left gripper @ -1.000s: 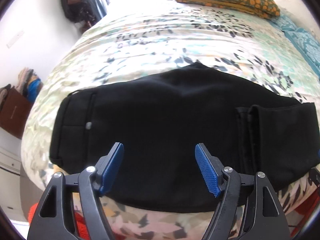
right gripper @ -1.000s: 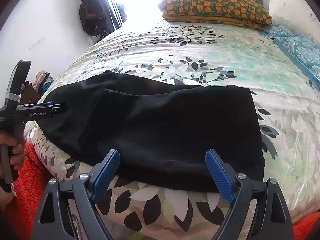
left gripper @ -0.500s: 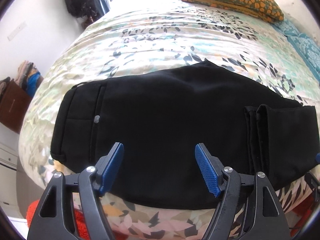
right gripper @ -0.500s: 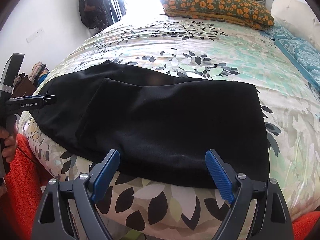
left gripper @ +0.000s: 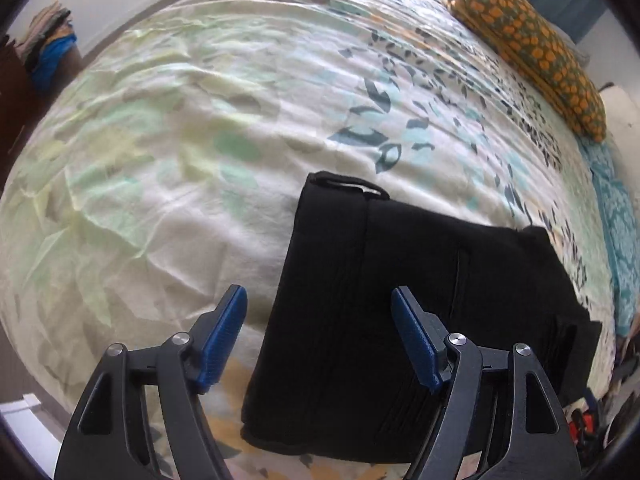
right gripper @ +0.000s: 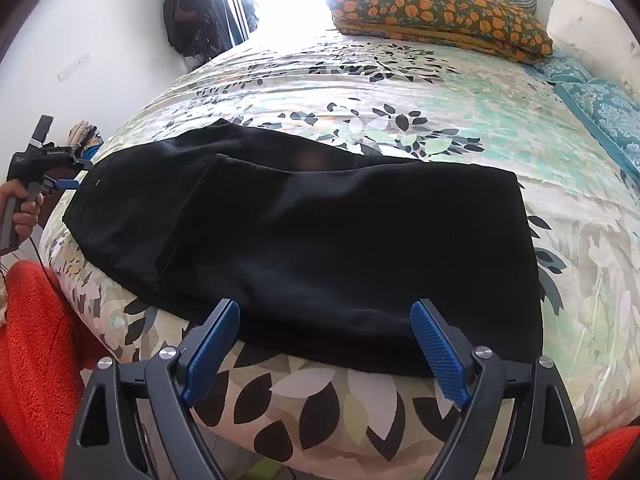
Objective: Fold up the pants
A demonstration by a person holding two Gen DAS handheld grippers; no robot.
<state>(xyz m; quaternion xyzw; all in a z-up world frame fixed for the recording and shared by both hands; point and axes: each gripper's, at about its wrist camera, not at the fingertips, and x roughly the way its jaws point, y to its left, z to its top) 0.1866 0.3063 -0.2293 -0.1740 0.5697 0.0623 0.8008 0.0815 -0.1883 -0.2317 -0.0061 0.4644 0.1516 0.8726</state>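
Black pants (right gripper: 320,232) lie folded flat near the front edge of the bed, one layer over another. In the left wrist view the pants (left gripper: 400,304) show end-on, waistband end nearest. My left gripper (left gripper: 320,332) is open and empty, hovering over the waistband end; it also shows in the right wrist view (right gripper: 60,178), held by a hand at the pants' left end. My right gripper (right gripper: 326,344) is open and empty, just above the pants' near edge.
The bed has a floral leaf-print cover (right gripper: 400,92). An orange-patterned pillow (right gripper: 440,12) lies at the far end, teal pillows (right gripper: 600,112) at the right. A red fuzzy rug (right gripper: 36,340) lies on the floor at the left. Clothes hang on the far wall (right gripper: 192,12).
My left gripper has swung left to the waistband end of the pants and now looks along their length. My right gripper has stayed almost still. The pants have not moved.
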